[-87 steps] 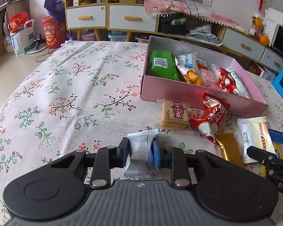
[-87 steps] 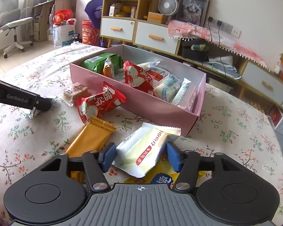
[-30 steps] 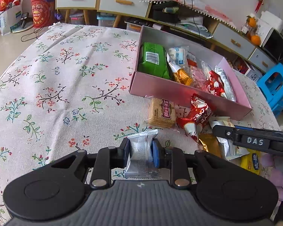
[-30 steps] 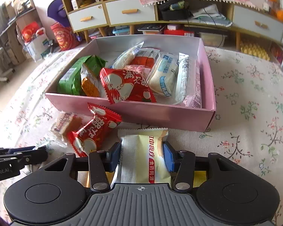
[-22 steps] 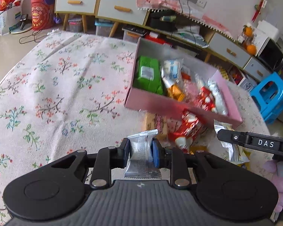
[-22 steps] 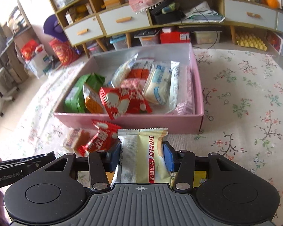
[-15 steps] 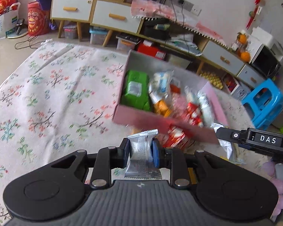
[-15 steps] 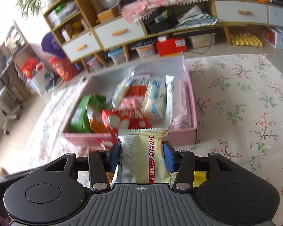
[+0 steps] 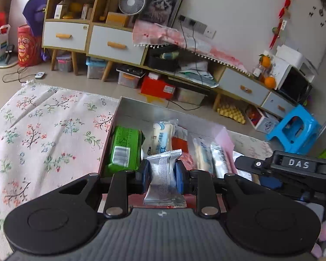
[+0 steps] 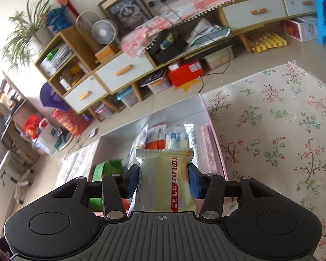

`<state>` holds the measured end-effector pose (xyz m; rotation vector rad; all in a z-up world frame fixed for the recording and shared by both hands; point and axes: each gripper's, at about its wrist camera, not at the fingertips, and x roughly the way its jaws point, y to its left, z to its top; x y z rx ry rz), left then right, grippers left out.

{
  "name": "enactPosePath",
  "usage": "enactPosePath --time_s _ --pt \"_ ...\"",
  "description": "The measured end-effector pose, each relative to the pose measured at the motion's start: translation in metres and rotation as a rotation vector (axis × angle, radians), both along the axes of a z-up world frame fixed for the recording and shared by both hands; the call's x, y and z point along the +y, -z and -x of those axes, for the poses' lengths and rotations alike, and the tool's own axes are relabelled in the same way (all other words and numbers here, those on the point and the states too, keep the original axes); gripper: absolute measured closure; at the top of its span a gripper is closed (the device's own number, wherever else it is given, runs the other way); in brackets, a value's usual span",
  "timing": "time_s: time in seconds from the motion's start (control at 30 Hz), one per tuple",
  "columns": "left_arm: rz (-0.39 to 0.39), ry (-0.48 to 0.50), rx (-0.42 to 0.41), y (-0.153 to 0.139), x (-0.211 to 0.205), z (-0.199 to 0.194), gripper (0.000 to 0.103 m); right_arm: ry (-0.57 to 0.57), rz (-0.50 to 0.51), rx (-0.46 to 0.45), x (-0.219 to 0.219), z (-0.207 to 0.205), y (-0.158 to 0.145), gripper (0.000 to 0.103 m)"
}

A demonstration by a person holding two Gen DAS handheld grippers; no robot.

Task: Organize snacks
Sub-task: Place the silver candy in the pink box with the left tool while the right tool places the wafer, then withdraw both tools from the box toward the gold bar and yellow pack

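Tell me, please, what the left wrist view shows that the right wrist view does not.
Only the left wrist view shows the left tongs shut on a silver packet, the other tool's black arm at right, and a blue stool in full. Only the right wrist view shows the right tongs shut on a yellow packet, plus a potted plant. Both show the pink box of snacks with the green pack, the floral cloth and the fan.

The left gripper [image 9: 162, 179] hung raised, its blue pads [image 9: 144, 179] clamped on a silver packet [image 9: 163, 179]. The right gripper [image 10: 164, 179] was likewise aloft, squeezing a yellow-white packet [image 10: 165, 179], reaching in beside the left.
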<state>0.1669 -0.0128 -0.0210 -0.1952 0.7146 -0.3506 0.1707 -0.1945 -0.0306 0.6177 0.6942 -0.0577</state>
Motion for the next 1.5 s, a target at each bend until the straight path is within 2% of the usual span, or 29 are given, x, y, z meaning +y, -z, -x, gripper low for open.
enactPosePath --time_s 0.1,0.33,0.57,0.8,0.83,0.87,0.9,0.97,1.0,1.13,1.2,1.5 --pt "0.005 0.008 -0.006 0.005 -0.01 -0.007 0.08 0.031 -0.028 0.001 -0.001 -0.006 0.006 0.056" --pt "-0.059 -0.005 -0.034 0.007 -0.026 -0.01 0.08 0.087 -0.071 0.012 -0.003 -0.013 0.017 0.056" --pt "-0.072 -0.03 -0.017 0.012 -0.02 -0.013 0.08 0.102 -0.051 0.017 -0.002 -0.014 0.019 0.056" --pt "-0.085 -0.015 -0.03 0.01 -0.024 -0.01 0.078 0.096 -0.03 0.012 -0.001 -0.012 0.018 0.054" --pt "-0.082 -0.018 -0.03 0.009 -0.023 -0.01 0.076 0.097 -0.031 0.011 -0.001 -0.012 0.018 0.054" --pt "-0.079 -0.025 -0.035 0.008 -0.023 -0.01 0.07 0.098 -0.033 0.01 -0.002 -0.012 0.017 0.052" --pt "-0.076 -0.029 -0.04 0.007 -0.023 -0.009 0.059 0.101 -0.038 0.009 -0.003 -0.011 0.017 0.048" --pt "-0.084 -0.041 -0.051 0.005 -0.024 -0.007 0.046 0.103 -0.049 0.0 -0.004 -0.01 0.015 0.032" --pt "-0.088 -0.046 -0.057 0.005 -0.024 -0.007 0.042 0.101 -0.049 -0.002 -0.005 -0.009 0.013 0.032" --pt "-0.093 -0.041 -0.059 0.001 -0.023 -0.005 0.034 0.079 -0.023 -0.004 -0.004 -0.007 0.007 0.027" --pt "-0.099 -0.034 -0.063 -0.002 -0.022 0.0 0.026 0.062 -0.004 -0.006 -0.002 -0.005 0.002 0.025" --pt "-0.154 0.0 -0.049 -0.012 -0.01 0.018 0.004 -0.02 0.097 -0.003 0.008 0.014 -0.021 0.014"
